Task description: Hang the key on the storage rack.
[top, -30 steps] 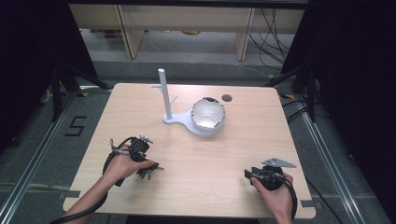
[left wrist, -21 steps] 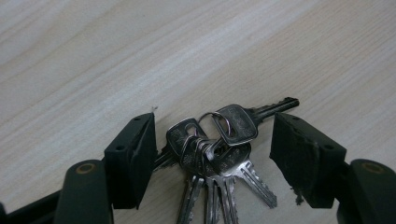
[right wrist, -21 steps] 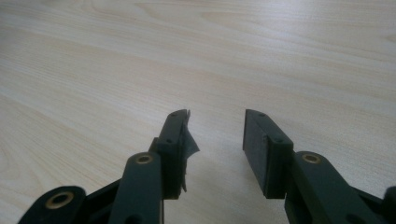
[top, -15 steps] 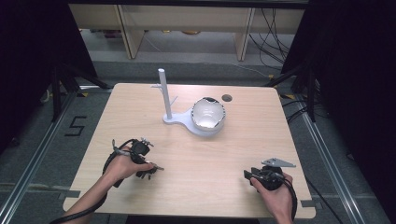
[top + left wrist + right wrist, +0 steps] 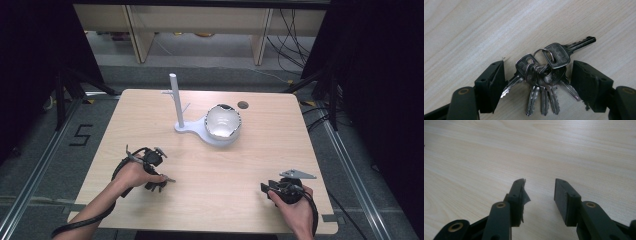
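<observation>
A bunch of several silver keys (image 5: 544, 75) on a ring lies flat on the light wooden table (image 5: 215, 170). My left gripper (image 5: 539, 65) points down over it with a black jaw on each side. Its jaws have just been opening, and the pads stand clear of the key heads; one key's blade tip lies close by the left pad (image 5: 496, 82). In the high view the left gripper (image 5: 159, 181) is at the front left of the table, with the keys (image 5: 169, 179) poking out to its right. My right gripper (image 5: 540, 182) is open over bare wood, at the front right (image 5: 267, 189).
A white stand (image 5: 186, 128) with an upright post (image 5: 174, 97) is at the back centre. A shiny white bowl (image 5: 223, 122) sits on its base. A round hole (image 5: 243, 105) is in the tabletop behind the bowl. Dark floor and cables surround the table.
</observation>
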Demonstrator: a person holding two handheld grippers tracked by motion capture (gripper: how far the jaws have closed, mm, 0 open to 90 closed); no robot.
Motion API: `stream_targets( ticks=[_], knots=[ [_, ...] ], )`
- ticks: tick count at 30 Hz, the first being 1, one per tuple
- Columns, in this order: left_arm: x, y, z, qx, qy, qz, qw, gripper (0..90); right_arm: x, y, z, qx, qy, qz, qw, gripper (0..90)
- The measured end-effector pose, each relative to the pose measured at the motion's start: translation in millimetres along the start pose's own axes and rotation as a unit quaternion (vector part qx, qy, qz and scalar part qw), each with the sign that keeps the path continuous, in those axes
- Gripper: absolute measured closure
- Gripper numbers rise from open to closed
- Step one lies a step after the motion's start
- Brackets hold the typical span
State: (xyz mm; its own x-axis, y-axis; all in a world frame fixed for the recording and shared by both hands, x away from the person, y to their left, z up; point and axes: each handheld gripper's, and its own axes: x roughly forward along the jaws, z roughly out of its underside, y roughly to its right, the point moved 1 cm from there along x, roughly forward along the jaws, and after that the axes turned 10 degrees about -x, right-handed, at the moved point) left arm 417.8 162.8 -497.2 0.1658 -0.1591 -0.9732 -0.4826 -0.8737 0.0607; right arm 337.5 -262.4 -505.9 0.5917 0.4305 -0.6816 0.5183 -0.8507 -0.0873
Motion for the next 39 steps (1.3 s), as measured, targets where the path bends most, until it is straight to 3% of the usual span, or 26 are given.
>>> stream_targets(
  ticks=[6,8,9,10,11,13,15,16,17,18,22,23,25,28,31,32,33,35,36,39],
  knots=[
    [0.0,1.7,-6.9,-0.004,-0.034,-0.004,0.9994,26.1,-2.0,-0.2,-0.5,0.0,-0.006,0.0,1.0,60.7],
    [1.6,1.6,-7.7,-0.004,-0.029,-0.004,0.9996,26.9,-2.1,-0.1,-0.5,0.0,-0.007,0.0,1.0,60.6],
    [3.7,4.4,-8.1,-0.021,-0.028,-0.003,0.9994,27.6,-1.7,0.1,-0.3,0.0,-0.009,0.002,1.0,60.6],
    [3.7,4.4,-8.1,-0.021,-0.028,-0.003,0.9994,28.5,-1.7,0.1,-0.3,0.0,-0.009,0.002,1.0,60.6],
    [1.6,5.3,-9.7,-0.013,-0.044,-0.005,0.9989,30.6,-2.0,-0.2,-0.3,0.0,-0.009,-0.001,1.0,60.5],
    [1.6,6.9,-9.3,-0.014,-0.042,-0.005,0.999,33.7,-1.5,0.1,-0.2,0.0,-0.009,0.0,1.0,60.6],
    [0.4,9.8,-7.4,-0.008,-0.042,-0.005,0.9991,42.5,-2.3,0.0,-0.4,0.0,-0.008,-0.003,1.0,60.5],
    [-2.5,13.2,-4.6,-0.002,-0.05,-0.002,0.9987,55.4,-2.7,0.2,-0.5,0.0,-0.008,-0.002,1.0,60.6],
    [-5.8,11.2,-5.2,0.024,-0.063,-0.006,0.9977,61.9,-2.5,-0.2,-0.4,0.006,-0.007,-0.003,0.9999,60.6],
    [-5.8,11.2,-5.2,0.024,-0.063,-0.006,0.9977,65.2,-2.5,-0.2,-0.4,0.006,-0.007,-0.003,0.9999,60.6],
    [-7.5,9.7,3.2,0.022,-0.038,0.004,0.999,66.8,-3.0,-0.3,-0.9,-0.004,-0.005,-0.005,1.0,60.6],
    [-8.4,7.4,3.4,0.042,-0.035,0.003,0.9985,67.0,-3.7,-1.0,-0.9,-0.001,-0.01,-0.002,0.9999,60.6],
    [-8.5,6.7,6.0,0.046,-0.024,0.008,0.9986,67.1,-2.5,-2.1,-1.1,0.007,-0.011,-0.01,0.9999,60.6],
    [-9.1,3.9,7.8,0.053,-0.018,0.015,0.9983,67.2,-2.6,-2.1,-1.6,0.002,-0.011,-0.003,0.9999,60.6],
    [-9.4,1.4,8.5,0.051,-0.015,0.023,0.9984,67.3,-1.4,-2.2,-1.5,0.002,-0.011,-0.006,0.9999,60.6],
    [-9.5,0.5,8.5,0.046,-0.013,0.027,0.9985,67.3,-0.3,-2.2,-1.2,0.003,-0.006,-0.01,0.9999,60.6],
    [-8.9,1.3,9.4,0.024,-0.009,0.038,0.999,67.3,0.3,-2.2,-1.2,0.002,-0.007,-0.006,1.0,60.6],
    [-9.1,0.7,9.8,0.02,-0.007,0.039,0.999,67.3,0.3,-1.9,-1.3,-0.002,-0.003,-0.011,0.9999,60.6],
    [-9.2,-2.1,9.0,0.036,-0.003,0.036,0.9987,67.3,0.3,-1.9,-1.4,-0.002,-0.002,-0.011,0.9999,60.6],
    [-12.6,-3.3,10.7,0.045,0.009,0.032,0.9984,67.4,-1.4,-1.6,-1.7,-0.004,-0.007,-0.007,0.9999,60.6]
  ],
)
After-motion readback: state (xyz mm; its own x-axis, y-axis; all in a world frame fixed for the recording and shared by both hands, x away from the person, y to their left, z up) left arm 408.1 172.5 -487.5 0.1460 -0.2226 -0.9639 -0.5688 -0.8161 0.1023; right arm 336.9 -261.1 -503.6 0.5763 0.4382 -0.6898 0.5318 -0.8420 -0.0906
